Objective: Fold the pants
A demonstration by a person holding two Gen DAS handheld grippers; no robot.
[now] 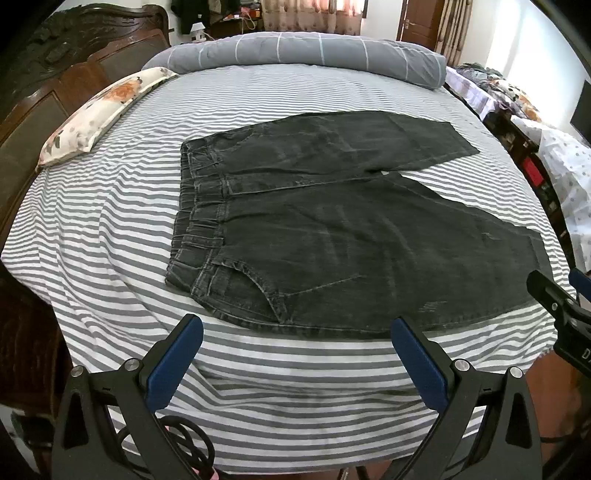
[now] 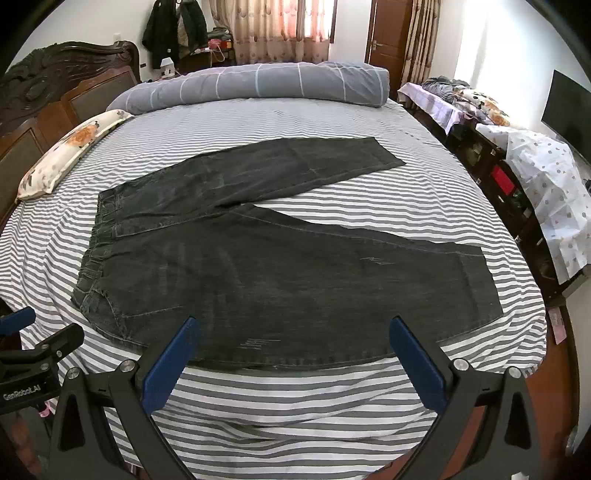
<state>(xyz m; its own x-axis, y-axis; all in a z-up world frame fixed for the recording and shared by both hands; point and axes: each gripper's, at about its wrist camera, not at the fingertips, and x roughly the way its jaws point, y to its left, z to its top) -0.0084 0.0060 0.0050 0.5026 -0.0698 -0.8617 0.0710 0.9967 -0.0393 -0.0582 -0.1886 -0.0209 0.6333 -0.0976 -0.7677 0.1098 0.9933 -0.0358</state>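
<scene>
- Daylight reaches my feeds through the curtained window at the far wall, bright and slightly blown out.
- The striped bed is evenly lit, shadows soft.
- Fisheye bends edges; corners vignette black; focus sharp.

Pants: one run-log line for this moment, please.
pants: flat, unfolded, legs apart | left gripper: open, empty | right gripper: open, empty

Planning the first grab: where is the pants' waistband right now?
In both views the waistband lies at the left end of the pants, flat on the striped sheet, nearest the floral pillow.
</scene>
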